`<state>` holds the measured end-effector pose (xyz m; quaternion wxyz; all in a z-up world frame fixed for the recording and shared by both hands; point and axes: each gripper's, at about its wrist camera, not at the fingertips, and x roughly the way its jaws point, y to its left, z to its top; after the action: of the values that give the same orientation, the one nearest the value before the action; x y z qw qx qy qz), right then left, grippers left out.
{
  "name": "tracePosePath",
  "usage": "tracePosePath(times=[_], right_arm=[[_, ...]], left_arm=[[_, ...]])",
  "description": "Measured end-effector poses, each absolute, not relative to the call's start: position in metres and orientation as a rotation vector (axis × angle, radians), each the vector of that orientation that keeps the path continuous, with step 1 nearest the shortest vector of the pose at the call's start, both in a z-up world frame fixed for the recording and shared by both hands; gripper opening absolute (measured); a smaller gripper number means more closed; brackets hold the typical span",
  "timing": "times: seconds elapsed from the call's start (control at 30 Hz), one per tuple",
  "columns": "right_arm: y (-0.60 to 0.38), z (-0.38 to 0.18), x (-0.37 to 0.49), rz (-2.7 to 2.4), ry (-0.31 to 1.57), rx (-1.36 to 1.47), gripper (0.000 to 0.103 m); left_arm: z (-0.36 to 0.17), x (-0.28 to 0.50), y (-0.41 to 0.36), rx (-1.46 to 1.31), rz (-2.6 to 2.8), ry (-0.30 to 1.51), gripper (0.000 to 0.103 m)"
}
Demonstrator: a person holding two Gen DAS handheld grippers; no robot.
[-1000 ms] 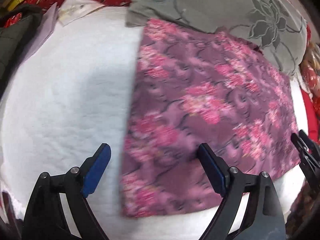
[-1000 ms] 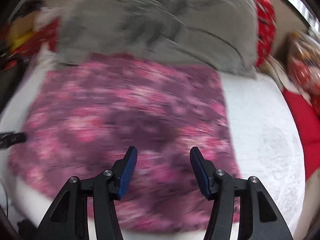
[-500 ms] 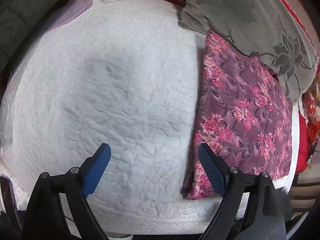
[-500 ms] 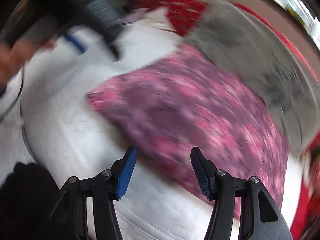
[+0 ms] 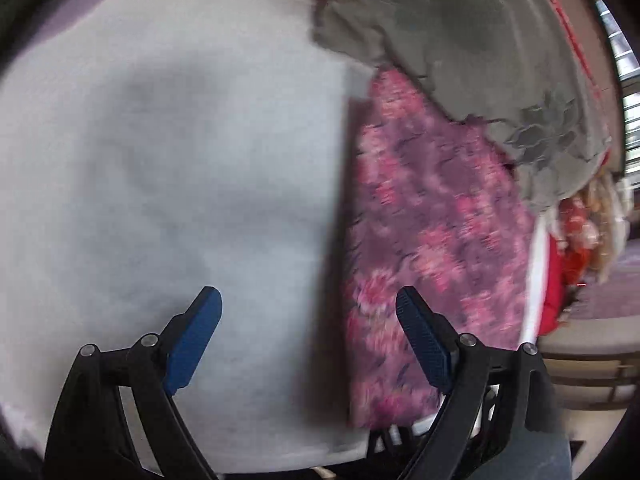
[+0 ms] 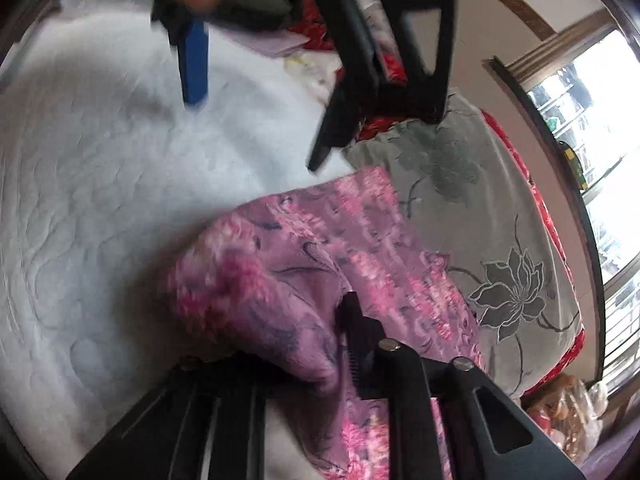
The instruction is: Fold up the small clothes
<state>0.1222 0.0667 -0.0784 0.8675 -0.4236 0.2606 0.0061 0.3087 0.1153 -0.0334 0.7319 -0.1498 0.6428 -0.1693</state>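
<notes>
Both views are smeared by motion, so the print on the purple floral cloth [image 6: 360, 248] blurs into pink streaks. In the right wrist view the right gripper [image 6: 340, 344] has just been closing, and its jaws now pinch a raised fold of the cloth at lower centre. Its left finger is buried under the fabric. The cloth runs from the lower centre up toward the upper right, its far edge tucked against a grey flowered pillow [image 6: 480, 216]. It lies on a white quilted bed [image 6: 100, 200].

In the left wrist view the left gripper [image 5: 308, 320] hangs with its jaws wide, nothing between them, over bare bed. The cloth [image 5: 432, 240] fills the right half there, its long axis running up the frame, and its lower edge is cut off behind the gripper.
</notes>
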Motion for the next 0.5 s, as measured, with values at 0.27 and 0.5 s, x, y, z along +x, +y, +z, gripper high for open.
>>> tracePosePath(times=[0.27,0.5], right_arm=[[0.034,-0.037,0.111,0.015,0.399,-0.771,0.008],[0.026,-0.030,0.110,0.045,0.390,-0.718,0.008]], left_arm=[[-0.044,0.350,0.071,-0.505,-0.476,1.486,0.090],[-0.029,0.362,0.032,-0.422,-0.505,1.459,0.017]])
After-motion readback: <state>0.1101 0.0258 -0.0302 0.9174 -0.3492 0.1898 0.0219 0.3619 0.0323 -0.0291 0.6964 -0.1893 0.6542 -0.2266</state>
